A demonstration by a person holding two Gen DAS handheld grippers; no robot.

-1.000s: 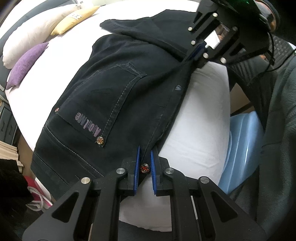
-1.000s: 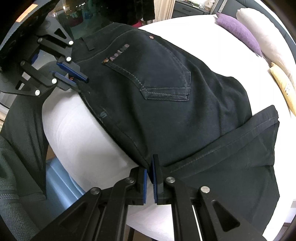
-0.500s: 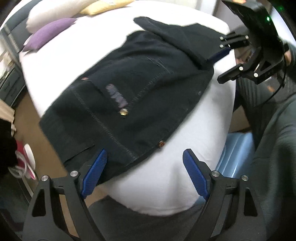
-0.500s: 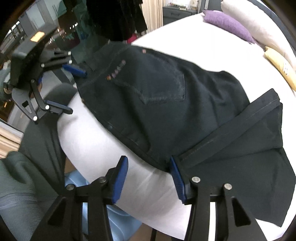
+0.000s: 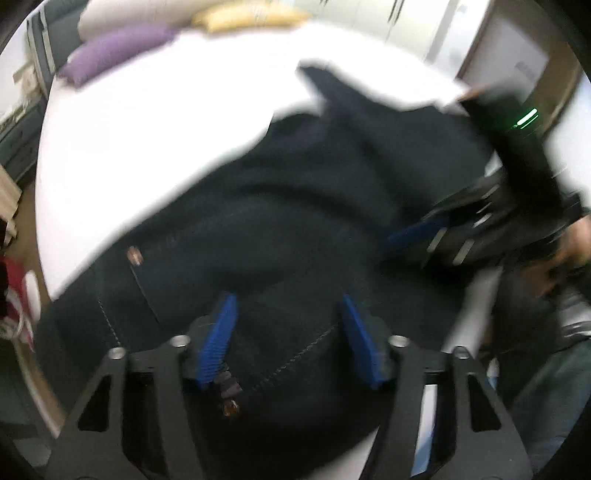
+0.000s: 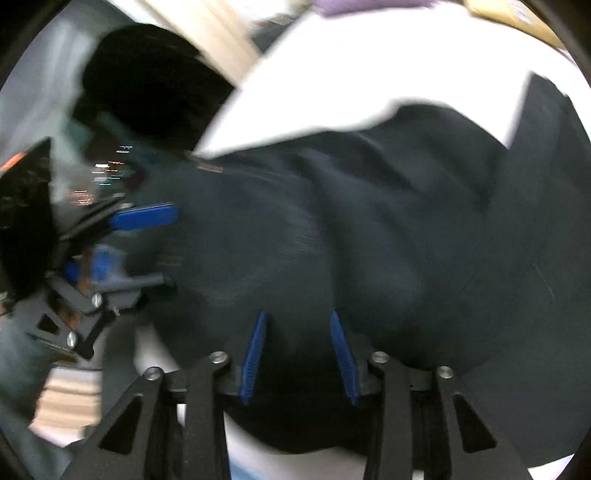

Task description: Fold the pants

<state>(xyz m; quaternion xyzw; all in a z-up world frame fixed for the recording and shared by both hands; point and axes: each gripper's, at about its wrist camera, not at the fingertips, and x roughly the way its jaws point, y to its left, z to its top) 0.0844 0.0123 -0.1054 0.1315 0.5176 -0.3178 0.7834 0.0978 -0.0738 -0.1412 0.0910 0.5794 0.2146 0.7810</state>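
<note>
The dark navy pants (image 5: pixel 295 221) lie folded on the white bed (image 5: pixel 155 122), seen through motion blur. My left gripper (image 5: pixel 288 332) is open, its blue pads straddling the waist end of the pants, with nothing pinched. My right gripper (image 6: pixel 299 347) is open too, its pads either side of a fabric bulge at the near edge of the pants (image 6: pixel 369 229). In the left wrist view the right gripper (image 5: pixel 436 236) shows at the right over the pants. In the right wrist view the left gripper (image 6: pixel 136 240) shows at the left edge.
A purple pillow (image 5: pixel 114 51), a yellow pillow (image 5: pixel 247 16) and a white pillow lie at the head of the bed. The person's grey-clad body (image 5: pixel 554 387) is at the right. Dark clothes (image 6: pixel 147 85) hang beyond the bed's far side.
Both grippers let go of the pants' edge and opened, then moved forward over the fabric. The jaws now straddle the cloth, narrower than half a second ago.
</note>
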